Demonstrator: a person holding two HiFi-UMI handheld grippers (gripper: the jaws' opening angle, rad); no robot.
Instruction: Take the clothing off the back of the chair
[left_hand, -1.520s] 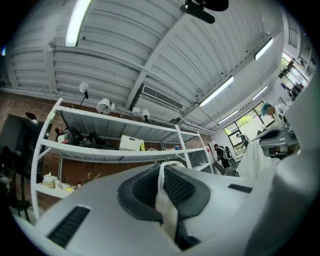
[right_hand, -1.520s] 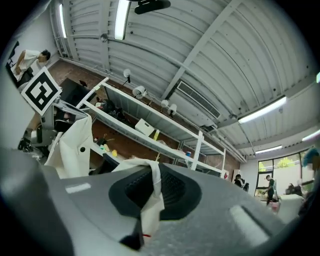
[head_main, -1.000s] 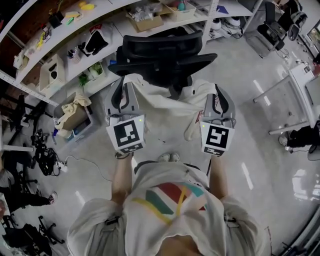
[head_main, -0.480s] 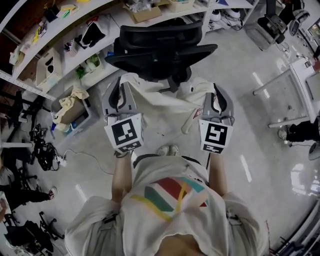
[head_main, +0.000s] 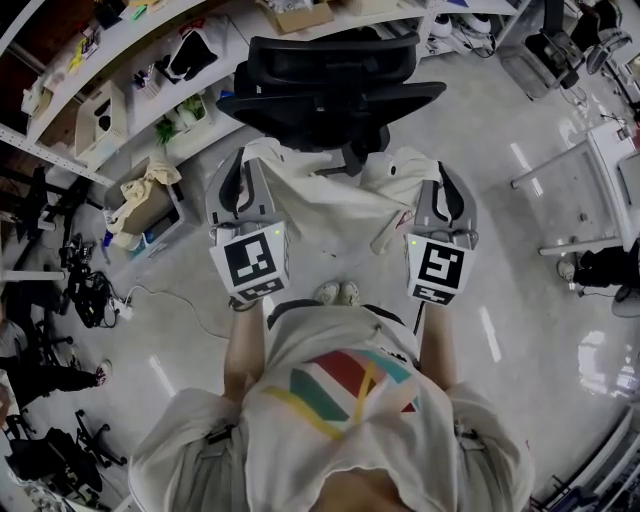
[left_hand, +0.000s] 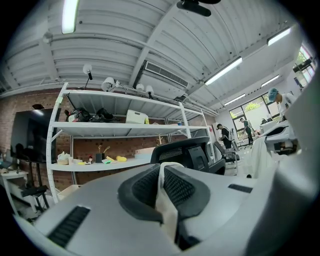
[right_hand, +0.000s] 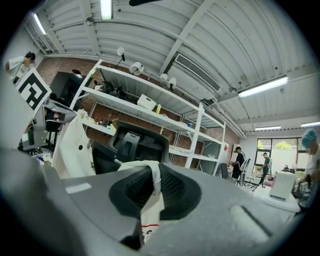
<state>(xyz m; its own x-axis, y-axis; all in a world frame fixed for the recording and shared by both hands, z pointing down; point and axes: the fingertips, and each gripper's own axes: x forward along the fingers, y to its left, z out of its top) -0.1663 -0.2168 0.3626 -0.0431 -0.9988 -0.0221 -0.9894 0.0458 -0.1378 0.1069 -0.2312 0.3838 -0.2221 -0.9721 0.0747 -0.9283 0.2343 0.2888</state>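
Observation:
A white garment (head_main: 330, 196) hangs stretched between my two grippers, just on my side of the black office chair (head_main: 330, 80). The left gripper (head_main: 246, 166) is shut on its left edge; in the left gripper view a fold of white cloth (left_hand: 167, 202) is pinched between the jaws, with the chair (left_hand: 190, 152) beyond. The right gripper (head_main: 438, 178) is shut on the right edge, where a cloth fold with a printed label (right_hand: 149, 200) shows between the jaws and the chair's back (right_hand: 135, 145) stands behind. Part of the garment droops toward the floor.
White shelving (head_main: 120, 60) with boxes and small items runs along the far left. A cardboard box holding cloth (head_main: 150, 215) and a tangle of cables (head_main: 90, 300) lie on the floor at left. A white table frame (head_main: 600, 170) stands at right. My shoes (head_main: 338, 293) are below the garment.
The left gripper has sunk a little with its edge of the garment. The right gripper has stayed put. Both grips are unchanged.

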